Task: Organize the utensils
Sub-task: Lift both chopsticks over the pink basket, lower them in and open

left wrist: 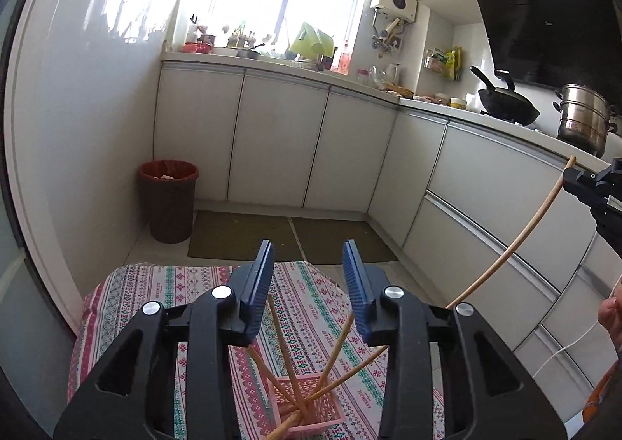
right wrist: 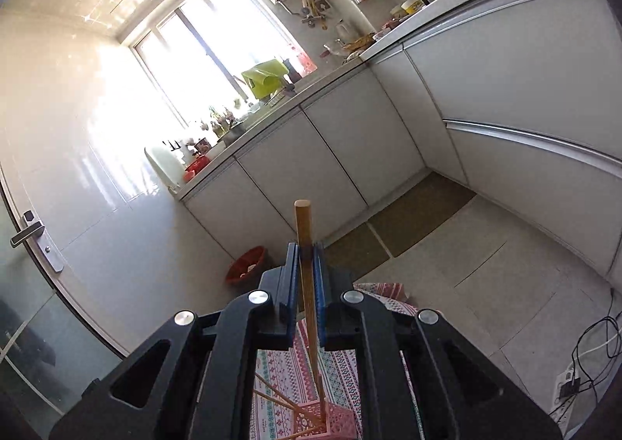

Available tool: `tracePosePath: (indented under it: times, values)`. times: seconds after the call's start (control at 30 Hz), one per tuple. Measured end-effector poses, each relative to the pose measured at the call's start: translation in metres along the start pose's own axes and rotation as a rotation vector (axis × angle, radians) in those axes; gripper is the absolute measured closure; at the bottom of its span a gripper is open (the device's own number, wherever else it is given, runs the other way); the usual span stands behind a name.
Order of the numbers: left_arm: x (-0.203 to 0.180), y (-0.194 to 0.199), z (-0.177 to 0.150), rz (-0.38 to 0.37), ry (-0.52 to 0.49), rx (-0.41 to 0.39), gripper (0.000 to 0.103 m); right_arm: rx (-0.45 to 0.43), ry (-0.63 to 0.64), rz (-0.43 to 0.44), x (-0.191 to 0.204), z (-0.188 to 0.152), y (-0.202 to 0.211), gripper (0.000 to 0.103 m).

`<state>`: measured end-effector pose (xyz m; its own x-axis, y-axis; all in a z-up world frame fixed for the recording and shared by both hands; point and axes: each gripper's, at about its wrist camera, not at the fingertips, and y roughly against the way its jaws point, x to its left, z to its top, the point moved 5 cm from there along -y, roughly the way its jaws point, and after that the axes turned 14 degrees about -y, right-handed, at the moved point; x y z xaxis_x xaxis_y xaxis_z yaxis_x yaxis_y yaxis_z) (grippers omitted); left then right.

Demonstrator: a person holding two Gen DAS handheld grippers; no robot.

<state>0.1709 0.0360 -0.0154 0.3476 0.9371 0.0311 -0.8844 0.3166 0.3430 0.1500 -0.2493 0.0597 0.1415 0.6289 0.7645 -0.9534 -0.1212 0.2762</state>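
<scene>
A pink mesh basket stands on a patterned cloth and holds several wooden chopsticks that lean outward. My left gripper is open and empty, above the basket. My right gripper is shut on one wooden chopstick, held steeply with its lower end down at the basket. In the left wrist view that chopstick runs from the right gripper at the far right down toward the basket.
A red waste bin stands on the floor by the left wall. White cabinets run along the back and right. The counter holds a wok and a steel pot. Brown mats lie on the floor.
</scene>
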Motion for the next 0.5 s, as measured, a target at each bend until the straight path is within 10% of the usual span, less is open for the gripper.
tracePosePath:
  times: [0.2,0.5]
  values:
    - [0.024,0.036,0.014,0.066,0.076,-0.08,0.046,0.047,0.036,0.041,0.023,-0.028,-0.001,0.095]
    - [0.064,0.076,0.029,0.102,0.227,-0.144,0.039,0.156,0.246,-0.036,0.04,-0.119,-0.042,0.096]
